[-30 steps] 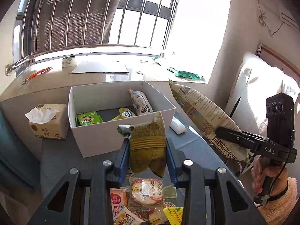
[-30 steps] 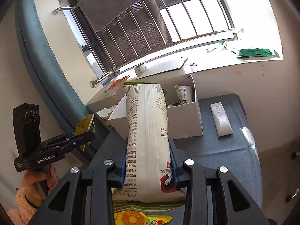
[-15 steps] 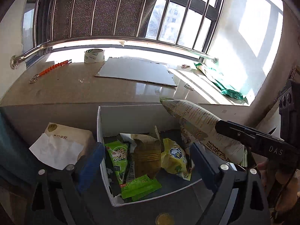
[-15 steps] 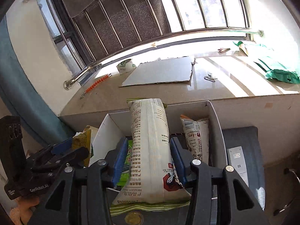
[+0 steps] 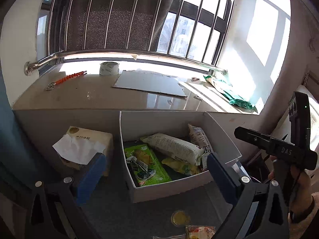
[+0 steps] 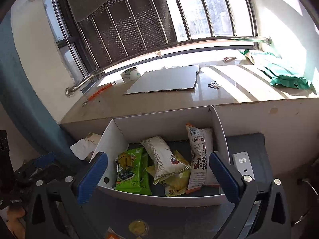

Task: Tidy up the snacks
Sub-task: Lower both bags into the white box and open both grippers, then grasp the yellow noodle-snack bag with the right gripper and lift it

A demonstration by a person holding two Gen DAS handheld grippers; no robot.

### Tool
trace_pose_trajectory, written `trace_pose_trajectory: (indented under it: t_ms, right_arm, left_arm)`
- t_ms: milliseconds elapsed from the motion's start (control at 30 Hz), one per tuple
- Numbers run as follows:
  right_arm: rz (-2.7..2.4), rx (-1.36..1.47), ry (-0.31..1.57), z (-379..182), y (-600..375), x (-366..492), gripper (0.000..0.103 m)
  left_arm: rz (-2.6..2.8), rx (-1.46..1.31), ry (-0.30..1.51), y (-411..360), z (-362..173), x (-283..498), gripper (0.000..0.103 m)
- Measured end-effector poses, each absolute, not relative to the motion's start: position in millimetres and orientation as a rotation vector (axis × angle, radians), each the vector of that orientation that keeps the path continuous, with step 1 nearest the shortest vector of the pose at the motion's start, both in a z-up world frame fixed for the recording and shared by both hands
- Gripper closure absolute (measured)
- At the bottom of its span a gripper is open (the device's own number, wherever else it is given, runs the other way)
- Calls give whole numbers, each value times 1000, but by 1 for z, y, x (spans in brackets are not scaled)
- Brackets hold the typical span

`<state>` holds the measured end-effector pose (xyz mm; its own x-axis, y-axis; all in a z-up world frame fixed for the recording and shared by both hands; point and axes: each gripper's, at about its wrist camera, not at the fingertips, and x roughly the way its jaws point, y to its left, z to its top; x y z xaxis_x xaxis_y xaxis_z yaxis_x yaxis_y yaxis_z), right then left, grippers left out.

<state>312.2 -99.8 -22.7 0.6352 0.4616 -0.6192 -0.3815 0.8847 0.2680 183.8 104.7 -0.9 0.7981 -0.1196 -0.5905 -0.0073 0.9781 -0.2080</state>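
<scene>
A white cardboard box (image 5: 159,192) (image 6: 119,133) stands on the grey table under the window sill. Inside lie a long white snack bag (image 5: 173,148) (image 6: 161,157), a green packet (image 5: 148,163) (image 6: 132,170), a yellow packet (image 5: 180,166) (image 6: 176,183) and a white-and-red bag (image 5: 198,137) (image 6: 199,155) leaning on the right wall. My left gripper (image 5: 155,171) is open and empty just in front of the box. My right gripper (image 6: 157,174) is open and empty over the box's front edge; it also shows in the left wrist view (image 5: 275,149).
A tissue box (image 5: 85,147) stands left of the box. A white remote (image 6: 243,164) lies to its right. A gold disc (image 5: 180,218) and a snack packet (image 5: 200,232) lie on the table in front. Tape roll (image 5: 109,68), cardboard sheet (image 5: 151,83) and green bag (image 6: 287,77) lie on the sill.
Both grippers have opened and let go. The brown-green packet and the long white bag now lie in the box. Both grippers have pulled back slightly.
</scene>
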Motion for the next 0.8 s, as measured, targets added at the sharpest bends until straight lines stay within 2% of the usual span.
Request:
trace_pose_trajectory:
  t_ms: [333,600,800]
  right_arm:
    - [618,153,610,-12,-147,191,0]
    - [644,91,581,-61,-179,92,0]
    - [580,70,621,-101,-206,55,0]
  left_arm:
    - [-65,-166,547,83,3,52,0]
    - [-56,-218,602,54,-49,-17,0]
    - [-119,-336,635,32,-79,-54,0]
